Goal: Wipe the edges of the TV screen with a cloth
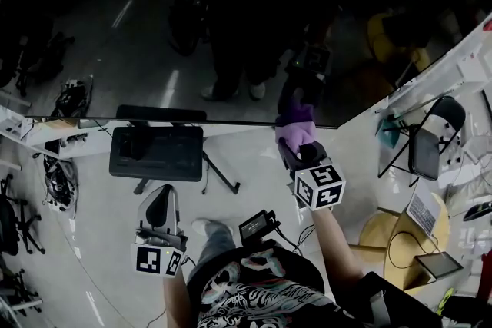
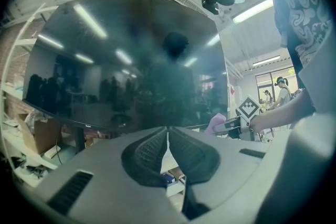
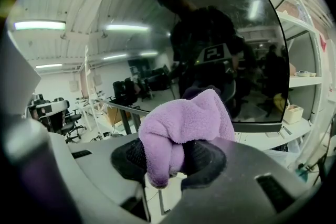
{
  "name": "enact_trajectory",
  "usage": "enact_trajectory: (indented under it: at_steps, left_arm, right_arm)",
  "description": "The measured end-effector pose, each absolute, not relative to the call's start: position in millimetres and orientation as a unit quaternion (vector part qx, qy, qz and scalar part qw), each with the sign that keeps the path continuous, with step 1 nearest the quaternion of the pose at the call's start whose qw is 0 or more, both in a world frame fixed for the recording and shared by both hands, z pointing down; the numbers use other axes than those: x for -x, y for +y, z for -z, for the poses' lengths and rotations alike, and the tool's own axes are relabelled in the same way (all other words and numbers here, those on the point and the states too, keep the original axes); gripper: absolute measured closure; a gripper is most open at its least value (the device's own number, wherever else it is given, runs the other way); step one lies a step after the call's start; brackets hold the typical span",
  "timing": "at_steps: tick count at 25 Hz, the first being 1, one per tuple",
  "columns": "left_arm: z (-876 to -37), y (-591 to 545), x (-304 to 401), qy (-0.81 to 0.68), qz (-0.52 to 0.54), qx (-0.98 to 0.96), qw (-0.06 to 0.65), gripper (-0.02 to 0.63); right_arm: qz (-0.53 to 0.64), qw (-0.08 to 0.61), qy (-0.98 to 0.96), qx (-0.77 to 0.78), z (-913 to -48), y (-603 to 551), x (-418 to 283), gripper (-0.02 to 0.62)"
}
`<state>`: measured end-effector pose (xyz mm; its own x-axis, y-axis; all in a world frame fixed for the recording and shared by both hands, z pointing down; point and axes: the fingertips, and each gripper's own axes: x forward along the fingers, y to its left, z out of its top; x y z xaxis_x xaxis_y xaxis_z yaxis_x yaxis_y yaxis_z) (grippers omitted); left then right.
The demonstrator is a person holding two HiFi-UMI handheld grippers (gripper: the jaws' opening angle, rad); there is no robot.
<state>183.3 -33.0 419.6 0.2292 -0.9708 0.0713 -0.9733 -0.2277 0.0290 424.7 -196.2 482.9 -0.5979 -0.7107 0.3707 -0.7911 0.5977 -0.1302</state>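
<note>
The TV screen point(image 1: 231, 19) is a large dark reflective panel across the top of the head view, with its lower edge point(image 1: 192, 121) running across the middle. My right gripper point(image 1: 297, 147) is shut on a purple cloth point(image 1: 296, 133), which sits right at that lower edge. In the right gripper view the cloth point(image 3: 184, 128) bulges out between the jaws, with the screen point(image 3: 236, 50) just behind it. My left gripper point(image 1: 159, 201) hangs lower and to the left, apart from the screen. Its jaws point(image 2: 168, 140) are shut on nothing, and the screen point(image 2: 126, 60) fills its view.
A dark flat stand-like object point(image 1: 156, 151) sits below the screen's edge. A folding chair point(image 1: 427, 142) and a round wooden table point(image 1: 392, 242) are at the right. Shelving and office chairs point(image 1: 11, 223) line the left. White shelves point(image 3: 302, 81) flank the screen.
</note>
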Motion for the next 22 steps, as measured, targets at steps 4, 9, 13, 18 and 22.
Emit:
enact_trajectory:
  at_steps: [4,9,13,18,22]
  left_arm:
    - [-421,-33,-179,-0.621,-0.017,-0.782,0.035,0.581]
    - [-422,-31,-172,-0.625,-0.016,-0.780,0.036,0.581]
    - [-419,-28,-166,-0.629,-0.016,-0.777,0.033,0.581]
    - [-421,-21,-155,-0.638,-0.017,-0.769,0.035,0.581]
    - [-423,-18,-145,-0.643,-0.016,-0.764,0.036,0.581]
  right_arm:
    - [-0.141,0.144,-0.885,-0.419,-483,-195,-415,0.440]
    - [-0.141,0.146,-0.889,-0.410,-485,-194,-402,0.439]
    - [-0.141,0.145,-0.891,-0.405,-484,-194,-394,0.440]
    - [-0.139,0.146,-0.895,-0.398,-484,-192,-381,0.439]
    - [-0.138,0.149,-0.899,-0.389,-485,-191,-368,0.439]
